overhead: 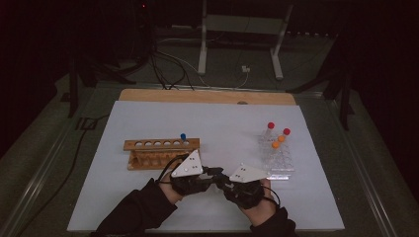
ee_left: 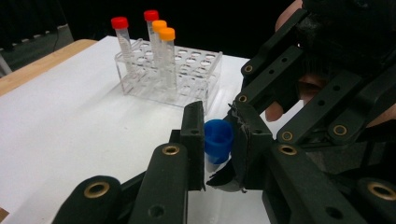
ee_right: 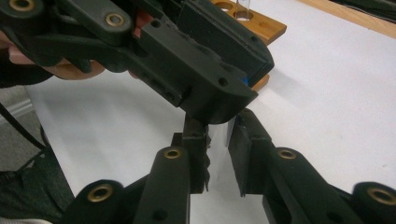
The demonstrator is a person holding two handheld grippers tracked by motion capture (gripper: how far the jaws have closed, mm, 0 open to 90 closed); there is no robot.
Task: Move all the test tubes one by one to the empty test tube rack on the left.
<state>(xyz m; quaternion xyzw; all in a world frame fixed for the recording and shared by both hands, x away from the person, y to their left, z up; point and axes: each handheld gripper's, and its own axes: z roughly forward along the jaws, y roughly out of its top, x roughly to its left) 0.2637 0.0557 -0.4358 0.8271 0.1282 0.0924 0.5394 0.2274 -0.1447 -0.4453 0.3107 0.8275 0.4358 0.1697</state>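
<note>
left gripper view: both hand-held grippers (ee_left: 215, 140) clamp one blue-capped tube (ee_left: 217, 142), clear rack (ee_left: 196, 93) near

A lab bench: capped sample tubes (overhead: 275, 137) in clear rack (overhead: 276, 158), wooden rack (overhead: 160, 153).

In the left gripper view, the blue-capped tube (ee_left: 217, 148) shows its cap and a short piece of clear body; the rest is hidden behind the left gripper (ee_left: 219, 140). In the right gripper view, the other gripper covers its top at frame centre. In the high view, the tube between both grippers is too small to tell.
</note>
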